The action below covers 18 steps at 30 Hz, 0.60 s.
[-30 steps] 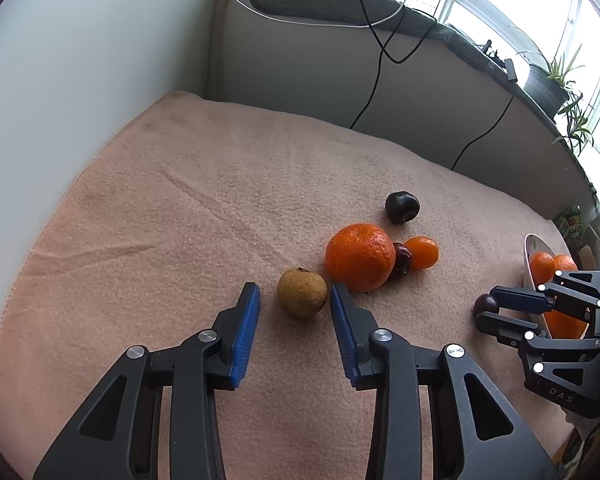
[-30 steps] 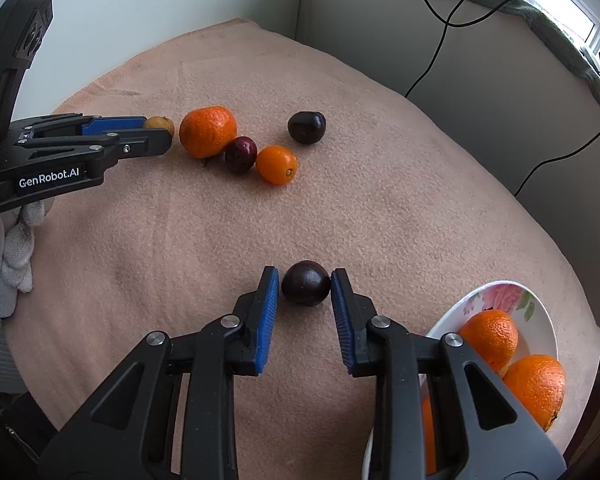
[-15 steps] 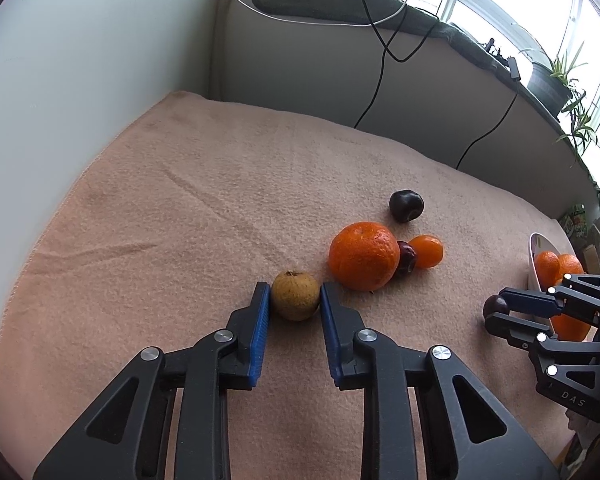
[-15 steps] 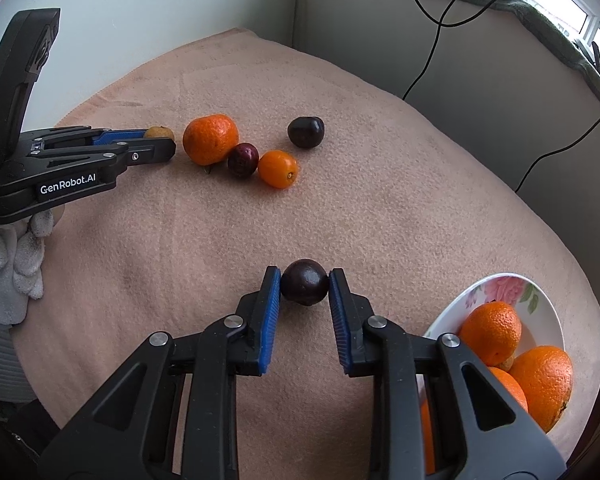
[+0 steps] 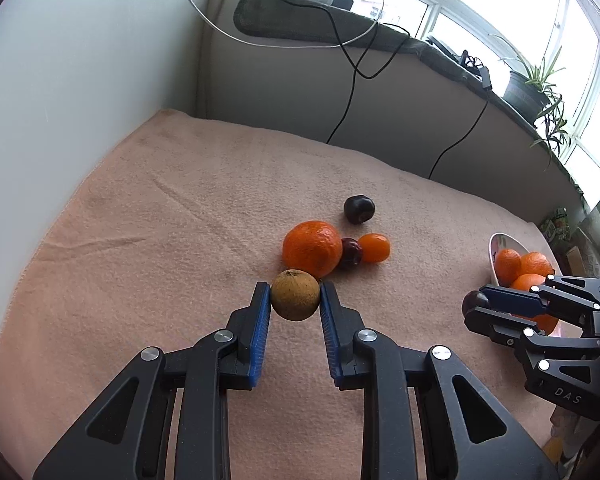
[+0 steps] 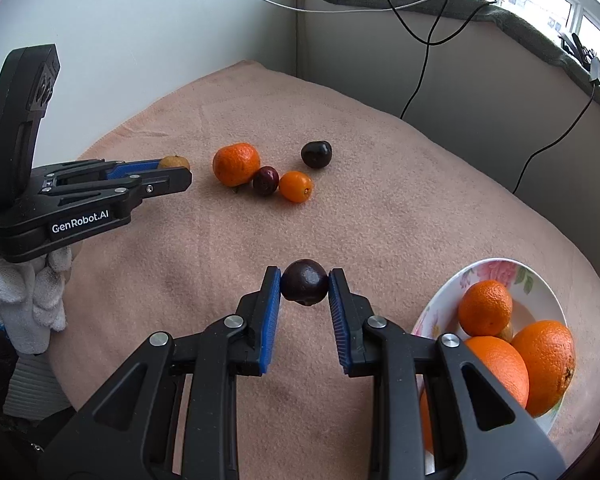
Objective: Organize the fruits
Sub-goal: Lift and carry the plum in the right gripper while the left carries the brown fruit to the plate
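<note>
The left gripper (image 5: 295,300) pinches the brown fruit (image 5: 295,295) between its blue fingers, just in front of the big orange (image 5: 312,248), while the right gripper (image 6: 304,286) clamps a dark plum (image 6: 304,287) beside the bowl (image 6: 444,300). Both fruits sit near the fingertips, so each carry to the bowl probably calls for a level, unhurried lift and a low release among the oranges.

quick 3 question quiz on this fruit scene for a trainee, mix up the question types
1. True or false: the left gripper is shut on the brown fruit.
2. Which fruit does the right gripper hold? A) the big orange B) the dark plum C) the small orange
3. Fill in: the floral bowl already holds several ____.

Key: 1 true; 2 B; 3 oranges
</note>
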{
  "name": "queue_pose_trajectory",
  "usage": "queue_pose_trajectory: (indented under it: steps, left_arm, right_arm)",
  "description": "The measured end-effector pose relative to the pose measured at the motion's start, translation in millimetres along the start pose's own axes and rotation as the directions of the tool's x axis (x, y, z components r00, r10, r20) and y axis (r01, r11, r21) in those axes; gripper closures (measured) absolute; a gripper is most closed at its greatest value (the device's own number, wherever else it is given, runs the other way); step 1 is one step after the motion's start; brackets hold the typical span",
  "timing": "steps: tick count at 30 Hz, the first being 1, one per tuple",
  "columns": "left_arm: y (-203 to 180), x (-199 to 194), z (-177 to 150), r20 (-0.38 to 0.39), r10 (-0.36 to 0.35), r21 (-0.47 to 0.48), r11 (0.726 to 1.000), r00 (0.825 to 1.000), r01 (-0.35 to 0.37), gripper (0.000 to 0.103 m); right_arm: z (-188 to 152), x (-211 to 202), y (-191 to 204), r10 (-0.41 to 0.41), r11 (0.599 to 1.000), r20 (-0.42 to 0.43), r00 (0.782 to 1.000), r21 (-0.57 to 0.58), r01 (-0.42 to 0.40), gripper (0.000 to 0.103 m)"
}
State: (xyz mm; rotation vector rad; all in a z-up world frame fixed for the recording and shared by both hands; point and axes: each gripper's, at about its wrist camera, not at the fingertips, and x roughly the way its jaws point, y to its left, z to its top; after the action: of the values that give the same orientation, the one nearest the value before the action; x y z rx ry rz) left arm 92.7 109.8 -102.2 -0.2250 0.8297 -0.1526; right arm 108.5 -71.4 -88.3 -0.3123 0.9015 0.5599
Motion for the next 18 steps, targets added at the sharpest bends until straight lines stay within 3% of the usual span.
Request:
queue_pose_trajectory:
  steps: [18]
  left_arm:
    - [-56,-30,-9,0.031,-0.103,0.057,0.993,0.994,0.101,0.080]
  right_arm:
    - [-30,-60,-14,0.021,0.996,0.127,0.992,0.088,-0.033,0.078]
